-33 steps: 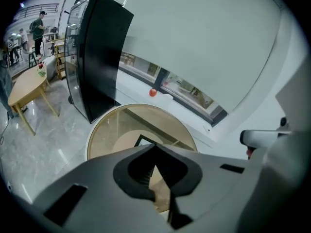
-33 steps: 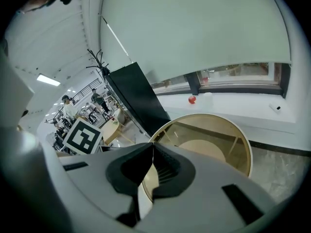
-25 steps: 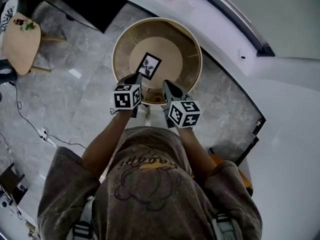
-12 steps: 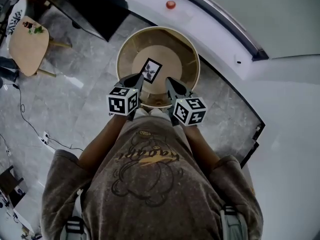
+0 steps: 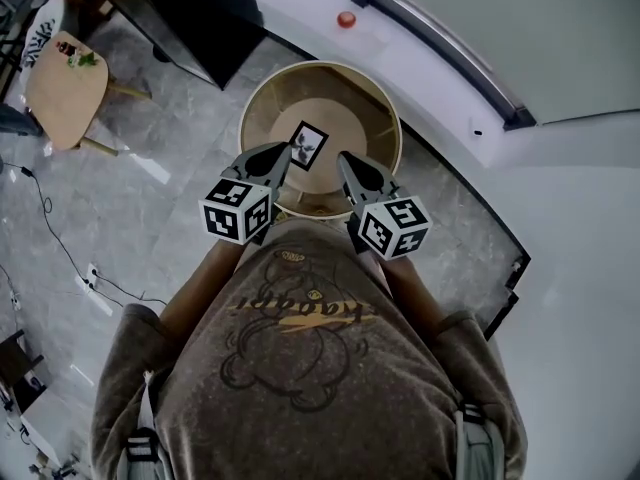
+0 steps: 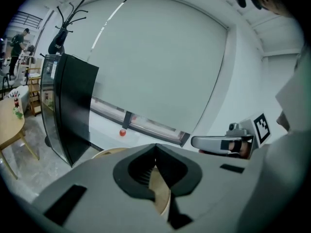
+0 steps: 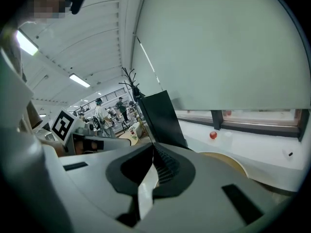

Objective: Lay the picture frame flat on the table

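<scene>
Picture frame [image 5: 309, 144]: black border, white mat, dark photo, on round table [image 5: 262, 96]; 1 o'clock of left gripper [image 5: 283, 154], jaws pressed together; right gripper [image 5: 344, 159] likewise, both empty

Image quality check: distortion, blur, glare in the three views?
Head view: heavy fisheye, straight edges bow; picture frame small but sharp on the round table. Left gripper view: black vignette at corners, close-up jaws soft. Right gripper view: same fisheye, ceiling lights blown out.

The left gripper [image 5: 287, 149] and right gripper [image 5: 344, 157] have splayed. Their back ends now sit wider apart, the left's swung toward 8 o'clock, the right's toward 3 o'clock.
</scene>
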`<state>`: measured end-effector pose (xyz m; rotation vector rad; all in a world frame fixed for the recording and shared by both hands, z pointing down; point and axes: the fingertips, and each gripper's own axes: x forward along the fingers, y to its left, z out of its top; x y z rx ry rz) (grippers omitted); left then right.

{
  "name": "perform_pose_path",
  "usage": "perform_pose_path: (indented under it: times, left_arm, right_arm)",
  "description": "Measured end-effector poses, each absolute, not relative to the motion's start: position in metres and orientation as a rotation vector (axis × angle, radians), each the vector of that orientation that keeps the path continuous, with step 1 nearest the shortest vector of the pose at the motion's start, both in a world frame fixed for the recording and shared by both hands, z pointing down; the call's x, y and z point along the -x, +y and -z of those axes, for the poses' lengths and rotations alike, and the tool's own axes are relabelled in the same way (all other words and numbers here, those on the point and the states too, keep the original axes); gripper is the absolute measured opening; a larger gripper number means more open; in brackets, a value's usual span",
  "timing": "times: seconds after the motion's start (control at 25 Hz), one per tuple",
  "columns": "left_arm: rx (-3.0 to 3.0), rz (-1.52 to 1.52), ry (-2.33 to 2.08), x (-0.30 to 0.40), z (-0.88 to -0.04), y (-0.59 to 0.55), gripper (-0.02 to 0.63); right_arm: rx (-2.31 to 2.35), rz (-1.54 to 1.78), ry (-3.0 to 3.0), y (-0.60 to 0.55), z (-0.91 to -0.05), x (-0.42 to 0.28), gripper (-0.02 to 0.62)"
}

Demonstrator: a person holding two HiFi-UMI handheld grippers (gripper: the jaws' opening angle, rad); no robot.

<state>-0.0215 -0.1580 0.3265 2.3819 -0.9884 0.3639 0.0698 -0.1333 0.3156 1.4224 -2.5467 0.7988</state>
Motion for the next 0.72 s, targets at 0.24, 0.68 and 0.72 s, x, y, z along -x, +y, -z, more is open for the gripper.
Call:
perform_pose_path:
  times: [0.24, 0.68, 0.72]
  left_arm:
    - [-2.45, -0.328, -1.008, 0.032, -0.303, -0.153, 0.018]
    - [-2.493, -0.28, -1.044, 0.044, -0.286, -0.155, 0.018]
    - [-2.493, -0.279, -1.044, 0.045, -0.286, -0.154, 0.018]
  right_arm:
    - [-1.409, -0.719, -2.6, -0.131, -0.294, -0.068, 0.02]
    - [-1.423, -0.686, -2.619, -0.127, -0.282, -0.062, 0.019]
    - [-1.423, -0.686, -2.619, -0.126, -0.283, -0.062, 0.02]
